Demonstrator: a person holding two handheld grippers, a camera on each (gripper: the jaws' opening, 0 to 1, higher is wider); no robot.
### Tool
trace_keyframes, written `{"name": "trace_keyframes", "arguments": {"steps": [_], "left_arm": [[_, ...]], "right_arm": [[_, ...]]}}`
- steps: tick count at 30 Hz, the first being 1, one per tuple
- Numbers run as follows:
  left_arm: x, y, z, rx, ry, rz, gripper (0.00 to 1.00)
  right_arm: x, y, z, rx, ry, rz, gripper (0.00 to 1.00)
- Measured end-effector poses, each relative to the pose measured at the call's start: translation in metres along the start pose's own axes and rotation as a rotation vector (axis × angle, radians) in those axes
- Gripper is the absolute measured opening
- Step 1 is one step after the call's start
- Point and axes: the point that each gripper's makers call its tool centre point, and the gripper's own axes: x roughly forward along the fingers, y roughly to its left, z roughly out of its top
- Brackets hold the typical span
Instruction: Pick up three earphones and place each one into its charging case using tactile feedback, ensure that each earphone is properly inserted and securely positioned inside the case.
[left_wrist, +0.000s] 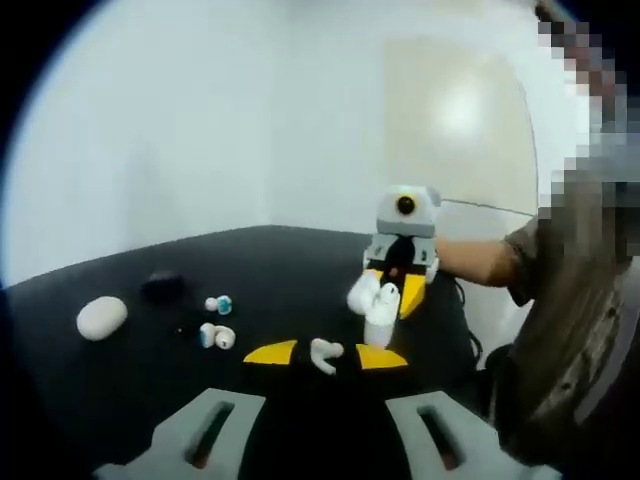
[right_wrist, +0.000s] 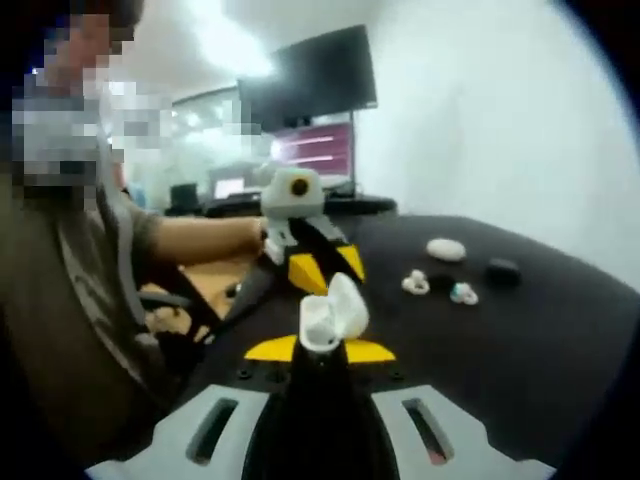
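Between the yellow tips of my left gripper (left_wrist: 326, 355) sits a small white earphone (left_wrist: 325, 352), gripped, with thin dark slivers on either side of it. Just beyond, my right gripper (left_wrist: 390, 300) holds an open white charging case (left_wrist: 375, 300) upright, lid up. In the right gripper view that case (right_wrist: 333, 315) is clamped between my right gripper's (right_wrist: 320, 350) yellow tips. Behind it my left gripper (right_wrist: 327, 268) hangs over the table's edge. On the black table (left_wrist: 280, 265) lie two more earbuds, one with a blue tip (left_wrist: 218, 305) and one white (left_wrist: 217, 337).
A closed white oval case (left_wrist: 102, 318) and a small black case (left_wrist: 162, 285) lie farther out on the table. A person's arm and torso (left_wrist: 570, 330) stand close at the table's side. A dark monitor (right_wrist: 310, 80) stands behind.
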Motion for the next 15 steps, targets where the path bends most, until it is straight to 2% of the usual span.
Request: {"name": "trace_keyframes", "arguments": {"steps": [2, 3, 4, 5, 7, 9, 13, 15], "left_arm": [[-0.002, -0.003, 0.010, -0.063, -0.037, -0.047, 0.21], [-0.006, -0.003, 0.023, -0.128, -0.090, -0.079, 0.21], [-0.009, -0.002, 0.031, -0.176, -0.118, -0.103, 0.21], [-0.012, 0.001, 0.034, -0.184, -0.115, -0.113, 0.21], [-0.014, 0.013, 0.029, -0.128, -0.033, -0.086, 0.19], [-0.015, 0.014, 0.028, -0.090, 0.039, -0.117, 0.19], [-0.013, 0.018, 0.032, -0.086, 0.159, -0.192, 0.18], [-0.007, 0.018, 0.031, -0.042, 0.218, -0.202, 0.18]], "right_arm": [[0.000, 0.001, 0.000, 0.010, -0.005, 0.002, 0.17], [0.001, 0.002, 0.000, 0.010, -0.006, 0.001, 0.17], [0.001, 0.004, 0.000, 0.006, -0.008, 0.000, 0.17], [0.001, 0.005, 0.000, -0.001, -0.009, -0.002, 0.17], [0.001, 0.006, 0.000, -0.007, -0.011, -0.004, 0.17], [0.000, 0.002, 0.000, -0.011, -0.013, -0.003, 0.17], [-0.001, 0.002, 0.000, -0.015, -0.018, 0.005, 0.17], [-0.001, 0.002, 0.000, -0.019, -0.020, 0.007, 0.17]]}}
